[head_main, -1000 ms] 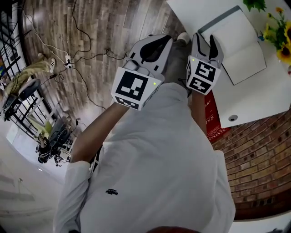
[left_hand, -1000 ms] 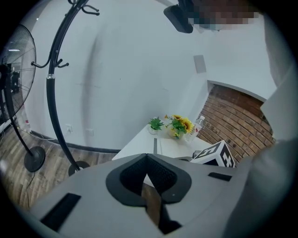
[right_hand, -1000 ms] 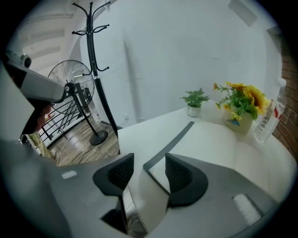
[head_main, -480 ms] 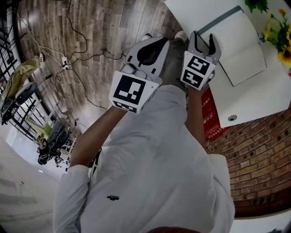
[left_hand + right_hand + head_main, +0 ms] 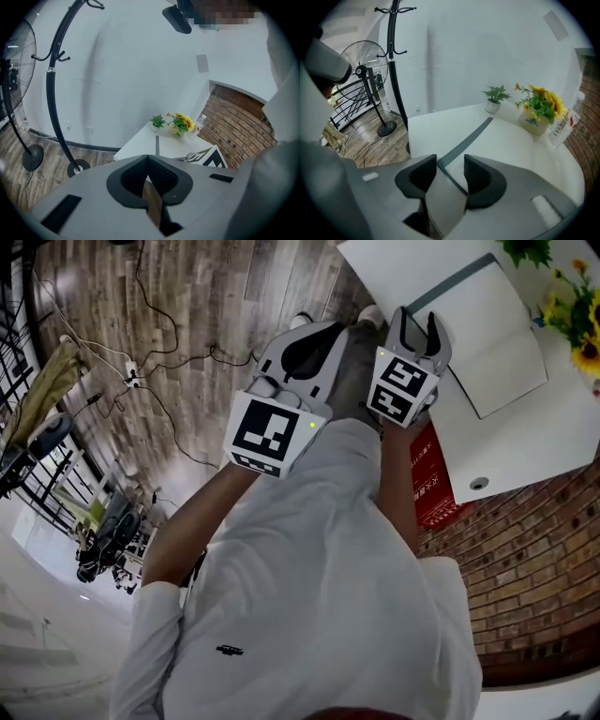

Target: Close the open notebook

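The notebook (image 5: 492, 334) lies open and flat on the white desk (image 5: 525, 446), close to the desk's near edge, with blank white pages up. A grey band (image 5: 471, 138) runs along one long side, and its near end sits toward the desk's near corner. Which fold is the spine cannot be made out.

It is probably light, with thin, bendy leaves that would crease under a hard pinch. On the smooth desk top it is likely to slide rather than stay put. The sensible hold is a free corner or outer edge of the open side. A finger would go just under it, pinch lightly and swing the leaf over, with the other side pressed down if the notebook shifts.

The right gripper (image 5: 419, 324) hovers at the near corner by the grey band. Its fingers (image 5: 476, 171) stand apart and have just been narrowing a little. The corner shows in the gap beyond them, but the pads are not on it.

The left gripper (image 5: 147, 156) hangs off the desk over the wooden floor, with its fingers together on nothing.

At the far side, a pot of sunflowers (image 5: 541, 105) and a small green plant (image 5: 494, 96) stand just beyond the notebook's far edge.
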`<state>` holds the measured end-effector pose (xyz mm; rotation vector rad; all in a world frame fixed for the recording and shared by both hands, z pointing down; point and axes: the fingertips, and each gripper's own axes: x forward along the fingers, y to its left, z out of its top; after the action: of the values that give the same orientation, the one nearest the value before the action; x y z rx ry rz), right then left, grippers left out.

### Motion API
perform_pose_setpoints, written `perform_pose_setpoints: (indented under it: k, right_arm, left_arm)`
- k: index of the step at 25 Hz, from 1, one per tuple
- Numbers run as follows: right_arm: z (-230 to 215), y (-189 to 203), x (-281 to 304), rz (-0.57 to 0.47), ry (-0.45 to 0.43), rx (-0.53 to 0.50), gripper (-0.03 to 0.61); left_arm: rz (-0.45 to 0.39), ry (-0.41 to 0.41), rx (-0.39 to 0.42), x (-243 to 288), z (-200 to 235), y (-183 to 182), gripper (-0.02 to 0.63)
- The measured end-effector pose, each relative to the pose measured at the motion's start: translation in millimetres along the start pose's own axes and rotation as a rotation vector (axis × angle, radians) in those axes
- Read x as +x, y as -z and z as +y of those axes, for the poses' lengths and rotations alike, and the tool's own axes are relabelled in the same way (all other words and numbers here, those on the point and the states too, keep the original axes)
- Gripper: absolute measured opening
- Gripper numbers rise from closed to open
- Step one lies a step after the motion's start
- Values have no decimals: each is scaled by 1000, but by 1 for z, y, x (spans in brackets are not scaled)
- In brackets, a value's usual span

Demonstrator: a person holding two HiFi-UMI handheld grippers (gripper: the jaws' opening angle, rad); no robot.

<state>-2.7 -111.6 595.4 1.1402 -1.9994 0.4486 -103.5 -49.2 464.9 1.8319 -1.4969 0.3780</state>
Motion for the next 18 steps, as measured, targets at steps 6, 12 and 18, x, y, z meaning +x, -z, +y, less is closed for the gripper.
perform_pose_setpoints:
  k: [6, 12, 18]
  right_arm:
    - [-4, -1, 0, 1, 25, -20, 134]
    - [2, -3, -1, -2, 21, -75, 64]
    - [7, -3, 0, 15, 22, -126, 53]
  left_arm:
    - [-5, -4, 7, -7, 3, 0, 9]
    - [1, -6, 8, -13, 3, 7, 9]
    - [2, -5, 14, -16, 0, 11, 9]
